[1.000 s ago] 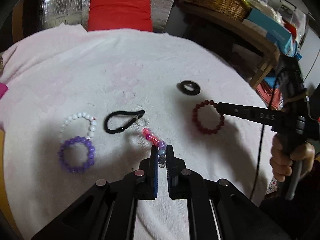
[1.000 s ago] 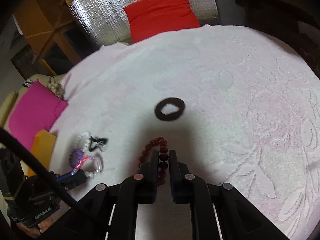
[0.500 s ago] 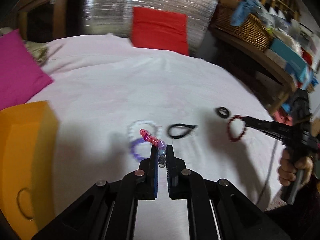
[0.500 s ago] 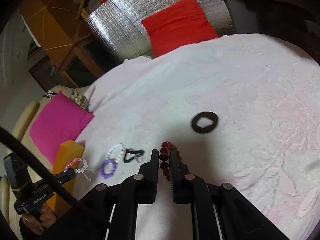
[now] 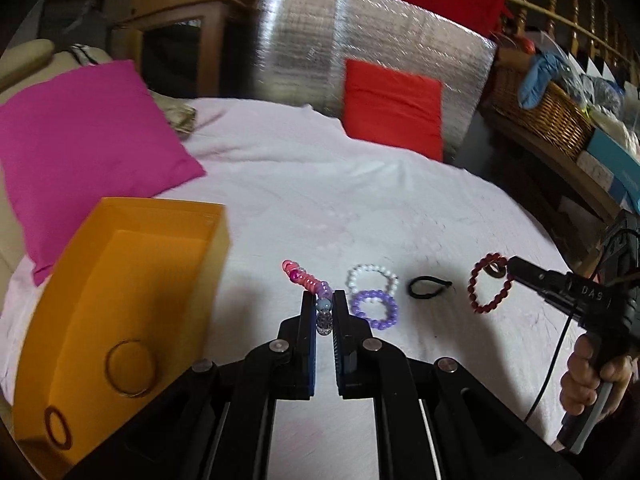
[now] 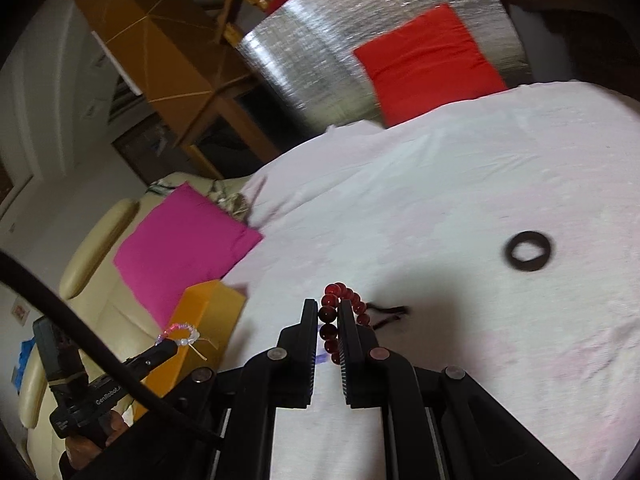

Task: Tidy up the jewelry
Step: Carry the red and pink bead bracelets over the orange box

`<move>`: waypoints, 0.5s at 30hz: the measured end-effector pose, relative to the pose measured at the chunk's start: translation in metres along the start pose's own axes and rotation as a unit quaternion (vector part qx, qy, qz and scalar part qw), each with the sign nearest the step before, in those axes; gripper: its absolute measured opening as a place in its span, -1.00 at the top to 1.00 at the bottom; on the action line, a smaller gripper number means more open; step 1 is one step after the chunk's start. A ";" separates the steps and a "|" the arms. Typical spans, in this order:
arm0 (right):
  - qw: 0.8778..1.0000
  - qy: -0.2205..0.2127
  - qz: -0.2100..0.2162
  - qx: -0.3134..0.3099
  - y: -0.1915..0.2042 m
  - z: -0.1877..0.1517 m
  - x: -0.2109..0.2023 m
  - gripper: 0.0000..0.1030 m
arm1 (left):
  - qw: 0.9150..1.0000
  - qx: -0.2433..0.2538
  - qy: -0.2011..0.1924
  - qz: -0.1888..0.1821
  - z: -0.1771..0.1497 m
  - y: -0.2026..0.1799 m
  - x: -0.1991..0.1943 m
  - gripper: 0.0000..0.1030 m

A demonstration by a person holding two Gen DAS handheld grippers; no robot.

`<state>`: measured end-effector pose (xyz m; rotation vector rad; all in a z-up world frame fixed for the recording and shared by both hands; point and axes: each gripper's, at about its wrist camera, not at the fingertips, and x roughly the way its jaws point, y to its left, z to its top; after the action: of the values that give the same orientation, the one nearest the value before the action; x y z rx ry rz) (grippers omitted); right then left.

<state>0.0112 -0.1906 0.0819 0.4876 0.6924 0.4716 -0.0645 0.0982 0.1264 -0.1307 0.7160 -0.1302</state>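
I have both tongs angled down over the white-covered worktop. My left tongs are clamped on the pink-and-purple bead bracelet, lifted, with the orange box at nine o'clock. My right tongs pinch the dark red bead bracelet, raised; the black ring lies at two o'clock.

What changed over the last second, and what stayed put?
Both grippers lifted their catches off the cloth: the left gripper carried the pink bracelet toward the orange box; the right gripper raised the red bracelet. Both grips stayed shut. The white and purple bracelets, hair tie and black ring never moved.
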 end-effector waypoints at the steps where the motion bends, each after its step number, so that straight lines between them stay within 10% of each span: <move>1: 1.000 0.002 0.006 -0.002 0.005 -0.002 0.003 0.79 | 1.000 -0.005 -0.006 0.004 -0.002 0.005 -0.006 0.86; 15: 0.987 0.062 0.144 -0.037 0.139 -0.048 0.064 0.79 | 0.990 -0.047 0.000 0.130 -0.044 0.125 -0.066 0.86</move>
<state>-0.0132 -0.0330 0.0977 0.4927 0.7248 0.8033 -0.1342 0.2291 0.1156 -0.1270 0.7334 0.1527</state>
